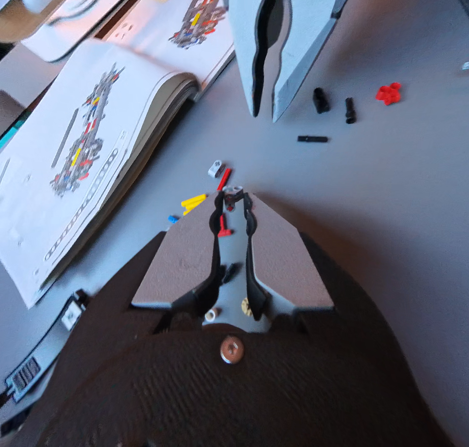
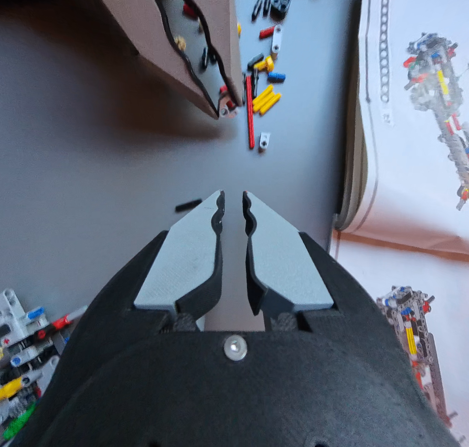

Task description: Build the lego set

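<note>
My left gripper [image 1: 232,196], with brown fingers, is shut on a small grey connector [image 1: 231,198] that has a red axle end in it, and holds it at the fingertips just above the grey table [image 1: 355,206]. The right wrist view shows the same gripper [image 2: 226,109] with the connector [image 2: 224,111]. My right gripper [image 2: 233,193], with pale grey fingers, is open with a narrow gap and nothing between the pads. It also shows in the left wrist view [image 1: 265,116]. A black pin [image 2: 188,205] lies just left of its fingertips.
Loose parts lie near the left gripper: a long red axle [image 2: 250,112], a grey connector [image 2: 264,140], yellow pins [image 2: 266,99], a blue pin [image 2: 276,76]. Black pieces [image 1: 321,100] and a red piece [image 1: 388,93] lie farther off. An open instruction booklet [image 1: 76,155] and a part-built model [image 2: 22,346] border the table. Left tips to right tips: about 7 centimeters.
</note>
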Demonstrator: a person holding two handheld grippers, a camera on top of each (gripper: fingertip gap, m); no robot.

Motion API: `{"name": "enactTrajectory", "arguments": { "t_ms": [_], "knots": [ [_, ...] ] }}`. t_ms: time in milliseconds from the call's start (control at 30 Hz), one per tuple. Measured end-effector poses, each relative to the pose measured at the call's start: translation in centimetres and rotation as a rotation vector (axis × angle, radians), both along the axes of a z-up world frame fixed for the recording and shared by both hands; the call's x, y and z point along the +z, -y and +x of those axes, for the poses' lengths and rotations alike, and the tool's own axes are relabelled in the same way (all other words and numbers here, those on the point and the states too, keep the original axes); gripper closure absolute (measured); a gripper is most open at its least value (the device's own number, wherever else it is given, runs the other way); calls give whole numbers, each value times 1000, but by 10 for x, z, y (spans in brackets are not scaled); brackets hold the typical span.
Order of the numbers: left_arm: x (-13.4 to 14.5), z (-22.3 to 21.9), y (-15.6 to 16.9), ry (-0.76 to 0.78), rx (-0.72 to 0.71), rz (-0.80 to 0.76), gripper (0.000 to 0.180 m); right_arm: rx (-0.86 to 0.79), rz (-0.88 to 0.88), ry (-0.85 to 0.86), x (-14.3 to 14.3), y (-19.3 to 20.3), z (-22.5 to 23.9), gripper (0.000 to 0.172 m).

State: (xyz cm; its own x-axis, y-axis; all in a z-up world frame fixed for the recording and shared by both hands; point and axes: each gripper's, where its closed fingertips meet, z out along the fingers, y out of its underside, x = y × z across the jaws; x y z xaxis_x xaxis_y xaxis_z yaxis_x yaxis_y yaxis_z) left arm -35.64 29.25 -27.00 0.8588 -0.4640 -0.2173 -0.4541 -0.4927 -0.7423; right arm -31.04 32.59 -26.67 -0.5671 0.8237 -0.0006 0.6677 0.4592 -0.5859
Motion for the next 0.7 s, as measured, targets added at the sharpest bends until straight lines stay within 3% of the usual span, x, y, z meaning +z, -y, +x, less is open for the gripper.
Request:
{"name": "enactTrajectory", "arguments": {
  "t_ms": [133, 267, 400, 467, 700],
  "knots": [
    [2, -3, 2, -45, 17, 33, 167, -45, -102, -24, 11, 25, -19, 162],
    [19, 6, -1, -116, -26, 147, 167, -219, -204, 20, 13, 29, -32, 169],
    [32, 8, -2, -155, -28, 216, 167, -278, -598, 88, 42, 45, -34, 166],
    [45, 12, -2, -133, -31, 281, 167, -262, -703, 105, 52, 52, -34, 161],
    [59, 9, -1, -141, -14, 357, 167, -266, -776, 68, 67, 52, -38, 165]
  ]
}}
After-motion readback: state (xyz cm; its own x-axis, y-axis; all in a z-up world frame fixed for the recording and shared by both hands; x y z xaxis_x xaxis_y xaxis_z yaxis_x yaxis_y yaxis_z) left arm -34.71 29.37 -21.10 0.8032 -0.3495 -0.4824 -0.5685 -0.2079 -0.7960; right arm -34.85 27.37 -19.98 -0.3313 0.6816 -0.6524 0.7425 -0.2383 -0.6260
